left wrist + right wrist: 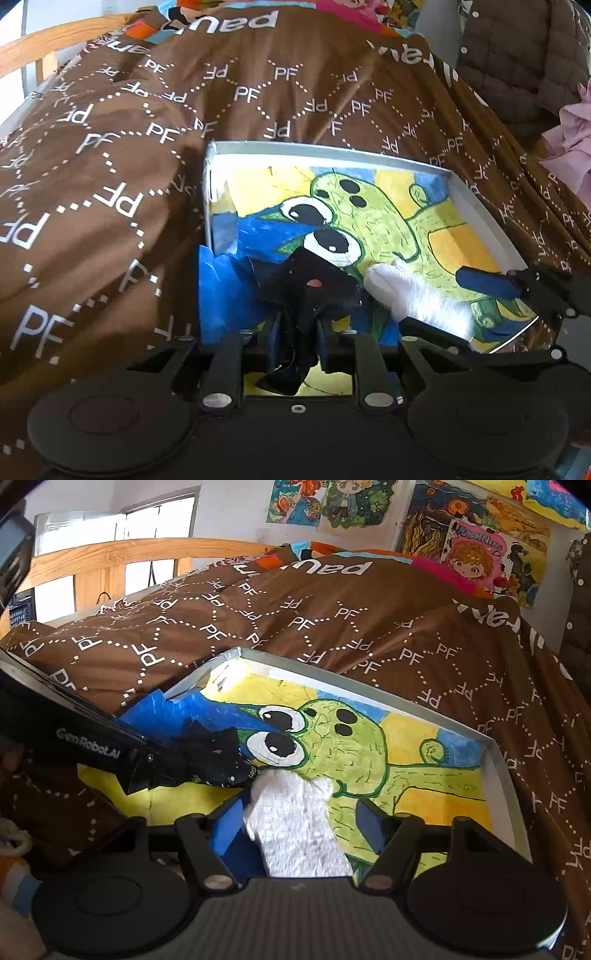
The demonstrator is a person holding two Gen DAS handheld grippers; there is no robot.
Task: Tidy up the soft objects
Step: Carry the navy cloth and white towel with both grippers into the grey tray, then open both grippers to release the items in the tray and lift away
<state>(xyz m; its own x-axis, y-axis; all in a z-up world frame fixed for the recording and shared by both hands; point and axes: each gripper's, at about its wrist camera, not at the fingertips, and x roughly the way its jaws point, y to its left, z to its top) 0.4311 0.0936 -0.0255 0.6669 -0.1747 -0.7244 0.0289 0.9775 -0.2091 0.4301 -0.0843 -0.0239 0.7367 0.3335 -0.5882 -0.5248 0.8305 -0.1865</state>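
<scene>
A shallow white tray (332,151) lined with a green cartoon drawing lies on the bed. A black cloth item (310,291) rests in its near left part. My left gripper (299,325) stands over it with a narrow gap, and the cloth lies loosely between the blue pads. A white fluffy sock (295,819) lies in the tray beside the black item (210,746). My right gripper (299,819) is wide open around the sock, with its right pad clear of it. The left gripper (236,771) reaches in from the left there. The white sock (406,295) also shows under the right gripper (443,306).
A brown blanket (110,166) printed with "PF" covers the bed around the tray. A wooden bed rail (110,557) runs along the far left. A quilted jacket (517,66) and pink cloth (572,147) sit at the right. Posters (472,542) hang on the wall.
</scene>
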